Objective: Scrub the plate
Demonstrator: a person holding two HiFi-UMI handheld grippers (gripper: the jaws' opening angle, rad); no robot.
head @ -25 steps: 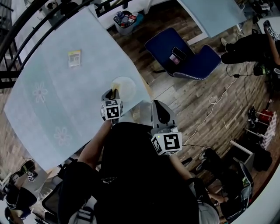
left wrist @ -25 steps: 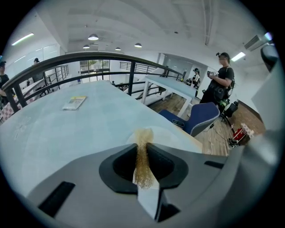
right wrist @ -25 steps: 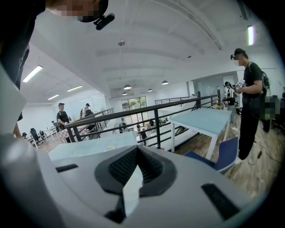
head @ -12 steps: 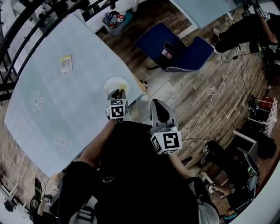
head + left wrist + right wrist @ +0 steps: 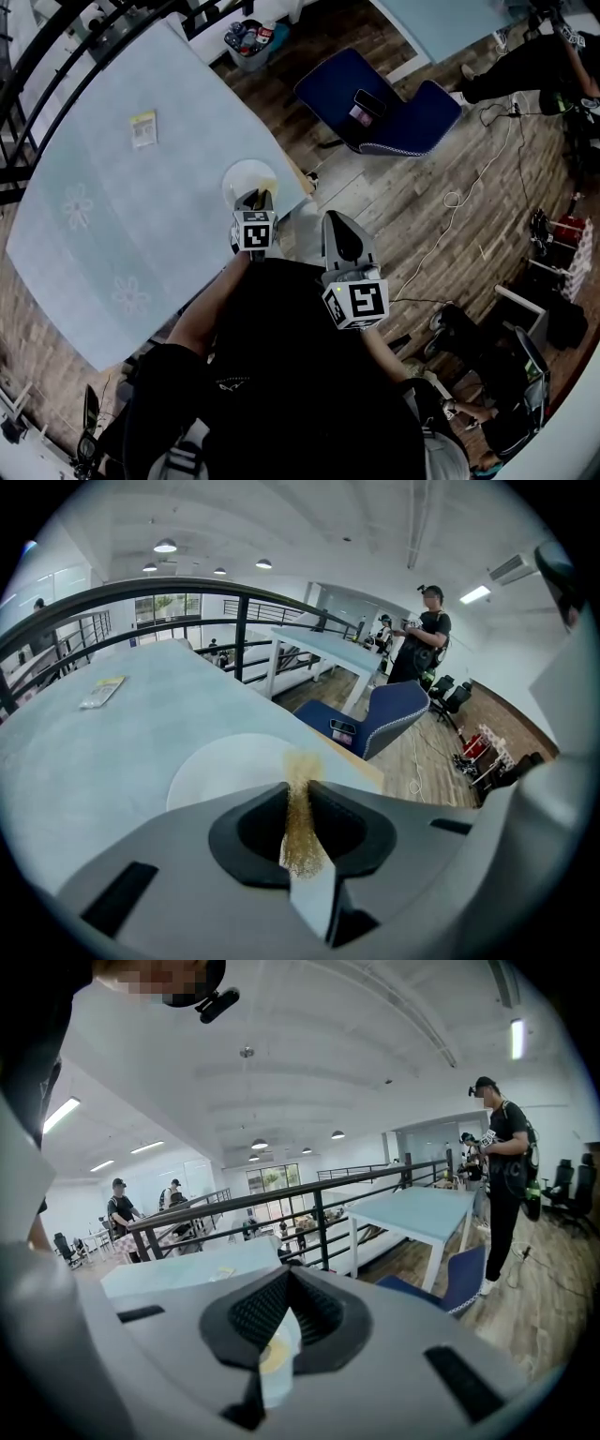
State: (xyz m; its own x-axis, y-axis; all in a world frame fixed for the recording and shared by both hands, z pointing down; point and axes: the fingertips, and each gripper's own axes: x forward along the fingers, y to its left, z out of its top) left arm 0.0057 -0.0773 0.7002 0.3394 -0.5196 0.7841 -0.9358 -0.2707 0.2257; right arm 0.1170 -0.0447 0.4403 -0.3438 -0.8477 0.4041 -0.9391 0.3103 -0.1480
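A round white plate [image 5: 242,176] [image 5: 220,766] lies on the pale blue table [image 5: 122,225], close to its right edge. My left gripper [image 5: 255,201] [image 5: 298,782] hangs over the plate's near rim, shut on a golden wire scrubber [image 5: 262,199] [image 5: 300,822]. The scrubber's tuft sticks out past the jaws toward the plate. Off the table's edge, over the wooden floor, my right gripper [image 5: 342,246] [image 5: 281,1321] has its jaws together and nothing held between them. It is right of the plate and apart from it.
A small yellow packet [image 5: 142,128] lies far back on the table. A blue chair [image 5: 375,112] with a phone on it stands on the floor to the right. A black railing [image 5: 84,47] runs behind the table. People stand farther off in the room [image 5: 427,635].
The left gripper with the scrubber has shifted a little to the right, onto the plate's near rim. The right gripper has stayed put.
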